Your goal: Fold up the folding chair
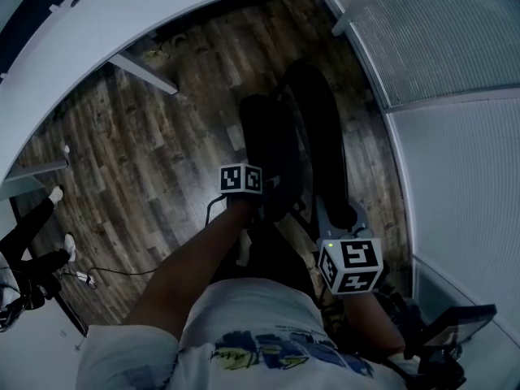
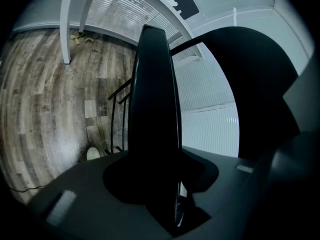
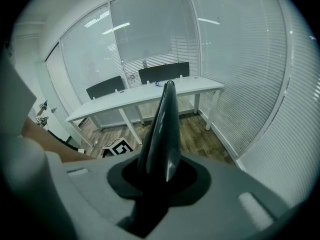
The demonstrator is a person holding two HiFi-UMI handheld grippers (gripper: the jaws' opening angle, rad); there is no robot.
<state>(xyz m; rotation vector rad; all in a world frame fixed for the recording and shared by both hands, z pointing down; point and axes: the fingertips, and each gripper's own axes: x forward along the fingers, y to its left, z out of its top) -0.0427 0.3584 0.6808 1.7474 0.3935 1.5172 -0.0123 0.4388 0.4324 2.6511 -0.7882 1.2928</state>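
Note:
The black folding chair [image 1: 292, 145] stands on the wood floor right in front of me, its two panels seen edge-on and close together. My left gripper [image 1: 262, 200] is shut on the edge of the left panel [image 2: 152, 109]; the other panel [image 2: 260, 89] looms dark at the right of the left gripper view. A thin black frame tube [image 2: 116, 115] runs down to the floor. My right gripper [image 1: 335, 222] is shut on the edge of the right, longer panel [image 3: 162, 129], which rises glossy between its jaws in the right gripper view.
A long white table [image 1: 162, 15] curves across the back; behind it stand two dark chairs [image 3: 162, 73]. Glass walls with blinds [image 1: 455, 47] close the right side. A person's legs [image 1: 32, 234] and a floor cable [image 1: 122, 273] are at the left.

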